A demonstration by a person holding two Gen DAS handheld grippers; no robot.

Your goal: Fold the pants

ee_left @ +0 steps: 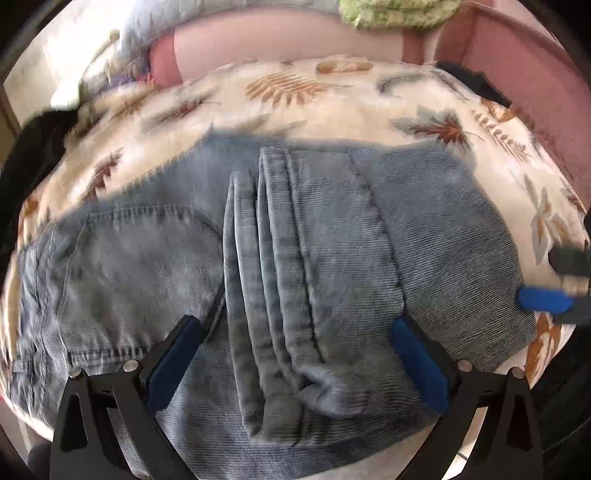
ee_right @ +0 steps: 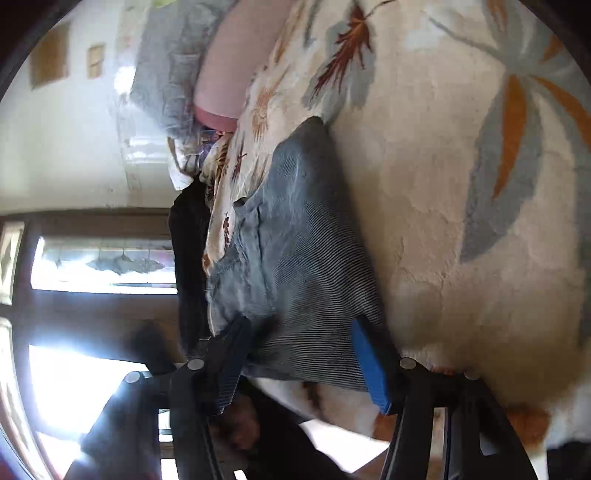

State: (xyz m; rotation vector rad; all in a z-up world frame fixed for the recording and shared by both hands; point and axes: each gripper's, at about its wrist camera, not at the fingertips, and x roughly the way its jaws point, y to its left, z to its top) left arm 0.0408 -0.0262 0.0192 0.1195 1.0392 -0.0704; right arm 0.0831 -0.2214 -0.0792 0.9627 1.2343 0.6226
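Observation:
Blue denim pants (ee_left: 295, 258) lie folded on a cream bedspread with a leaf print (ee_left: 332, 103). A thick bunched fold (ee_left: 280, 295) runs down the middle of the pants. My left gripper (ee_left: 295, 354) is open, its blue pads on either side of that fold, just above the cloth. My right gripper (ee_right: 299, 354) is open at the right edge of the pants (ee_right: 295, 240), one pad over the denim and the other at its edge. It also shows at the right rim of the left wrist view (ee_left: 543, 299).
A pink headboard and pillow (ee_left: 280, 48) lie beyond the bedspread, with a green patterned cloth (ee_left: 388, 13) on top. Dark clothing (ee_right: 192, 251) sits at the bed's edge. A window and door frame (ee_right: 99, 266) stand beyond the bed.

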